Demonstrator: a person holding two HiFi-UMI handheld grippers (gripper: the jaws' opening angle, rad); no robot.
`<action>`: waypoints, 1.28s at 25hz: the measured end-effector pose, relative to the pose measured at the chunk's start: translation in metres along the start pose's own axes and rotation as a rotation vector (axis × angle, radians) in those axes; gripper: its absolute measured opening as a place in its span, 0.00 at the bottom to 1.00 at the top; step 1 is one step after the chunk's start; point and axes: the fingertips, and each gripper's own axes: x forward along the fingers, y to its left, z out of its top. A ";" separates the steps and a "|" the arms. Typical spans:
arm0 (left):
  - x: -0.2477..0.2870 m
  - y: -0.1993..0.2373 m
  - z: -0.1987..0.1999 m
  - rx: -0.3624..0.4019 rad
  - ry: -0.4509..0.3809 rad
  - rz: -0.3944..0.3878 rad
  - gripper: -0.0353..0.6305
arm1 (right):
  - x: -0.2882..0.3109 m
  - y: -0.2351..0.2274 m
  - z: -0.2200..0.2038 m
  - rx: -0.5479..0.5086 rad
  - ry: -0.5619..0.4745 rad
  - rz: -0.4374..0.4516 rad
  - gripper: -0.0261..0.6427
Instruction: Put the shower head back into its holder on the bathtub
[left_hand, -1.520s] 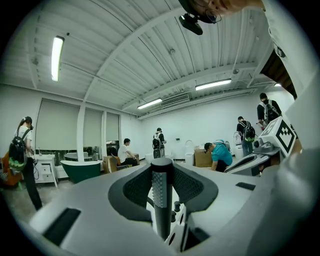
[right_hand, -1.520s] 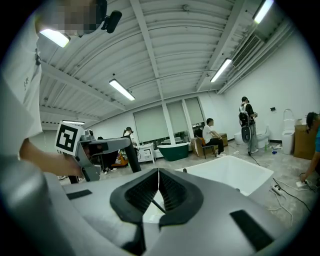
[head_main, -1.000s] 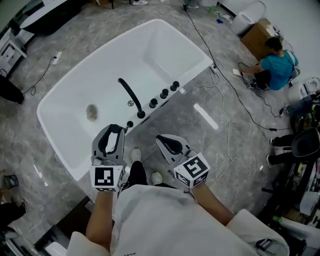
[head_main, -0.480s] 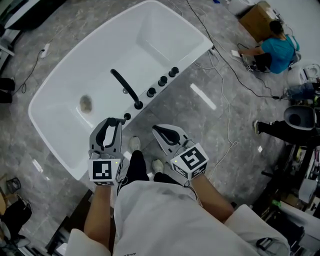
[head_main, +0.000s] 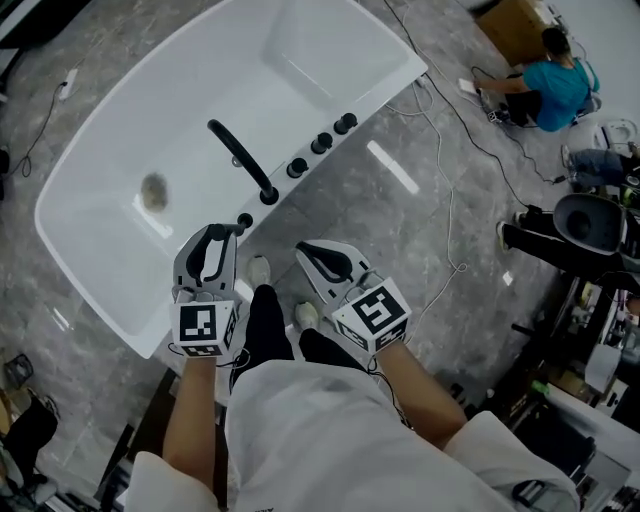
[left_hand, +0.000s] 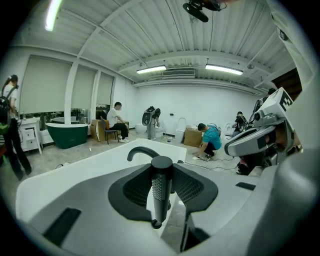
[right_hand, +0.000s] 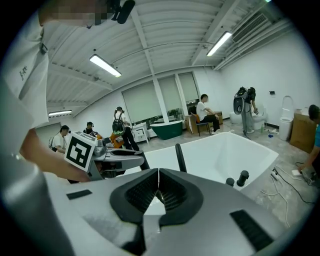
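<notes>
A slim black shower head (left_hand: 161, 190) stands upright between the jaws of my left gripper (left_hand: 162, 170), which is shut on it. In the head view the left gripper (head_main: 222, 232) hovers at the near rim of the white bathtub (head_main: 390, 80). Its tips are just short of a small black holder (head_main: 244, 220) on that rim. The curved black faucet (head_main: 240, 160) and black knobs (head_main: 320, 142) sit further along the rim. My right gripper (head_main: 305, 250) hangs over the floor beside the tub, jaws shut on nothing (right_hand: 158, 175).
My feet (head_main: 258, 270) stand on the grey marble floor against the tub. Cables (head_main: 450, 200) trail across the floor to the right. A person in a teal shirt (head_main: 555, 85) crouches at the far right near a cardboard box. More people and a green tub (left_hand: 67, 134) stand further off.
In the head view the tub has slid up and to the left. Both grippers have sunk slightly, still side by side, with the shower head still in the left one.
</notes>
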 end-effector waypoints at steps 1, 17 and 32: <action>0.004 0.002 -0.005 -0.005 0.008 -0.002 0.25 | 0.003 -0.001 -0.003 0.002 0.008 0.001 0.07; 0.046 0.015 -0.071 -0.040 0.084 0.017 0.25 | 0.029 -0.012 -0.037 0.031 0.069 -0.015 0.07; 0.070 0.011 -0.100 -0.030 0.144 0.001 0.25 | 0.027 -0.026 -0.049 0.049 0.092 -0.050 0.07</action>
